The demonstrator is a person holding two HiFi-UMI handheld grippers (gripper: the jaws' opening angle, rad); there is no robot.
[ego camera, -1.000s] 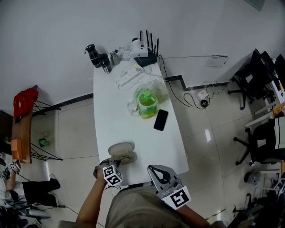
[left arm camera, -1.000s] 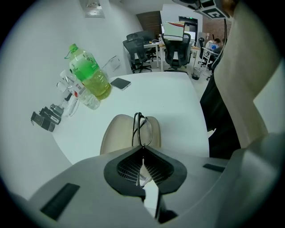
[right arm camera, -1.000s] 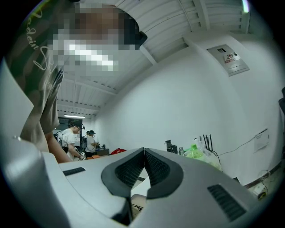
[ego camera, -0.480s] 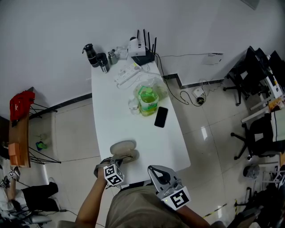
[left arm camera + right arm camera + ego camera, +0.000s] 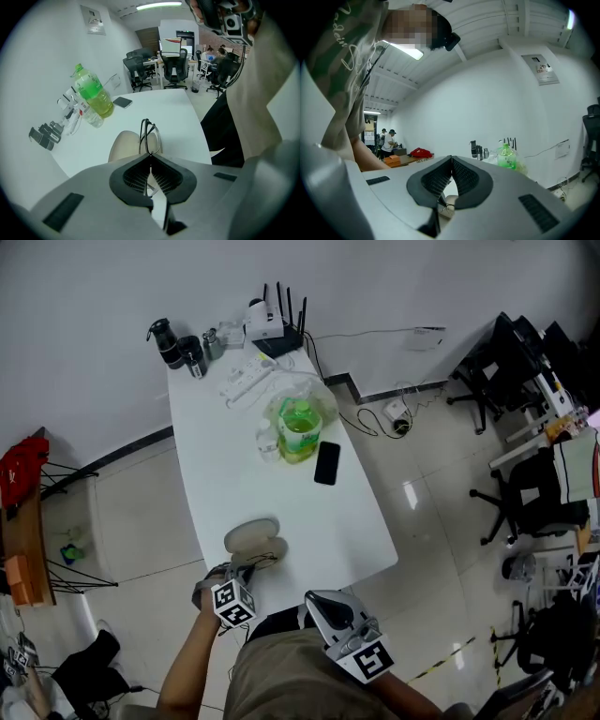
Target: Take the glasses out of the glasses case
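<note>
An open beige glasses case (image 5: 253, 538) lies near the front edge of the white table (image 5: 347, 531). My left gripper (image 5: 242, 570) sits just in front of it. In the left gripper view that gripper (image 5: 150, 158) is shut on the black-framed glasses (image 5: 149, 133), which stick out beyond the jaw tips above the case (image 5: 125, 146). My right gripper (image 5: 323, 601) hovers off the table's front edge, close to the person's body. Its jaws (image 5: 451, 159) are shut with nothing between them. Below them a bit of the case and glasses (image 5: 449, 206) shows.
A green bottle (image 5: 298, 432) in a clear bag and a black phone (image 5: 326, 463) occupy the table's middle. A power strip (image 5: 246, 382), a router (image 5: 277, 329) and dark flasks (image 5: 178, 348) stand at the far end. Office chairs (image 5: 525, 502) are off to the right.
The head view has shifted, so the whole table sits further left and up. The left gripper stays at the case's near side. The right gripper has barely moved.
</note>
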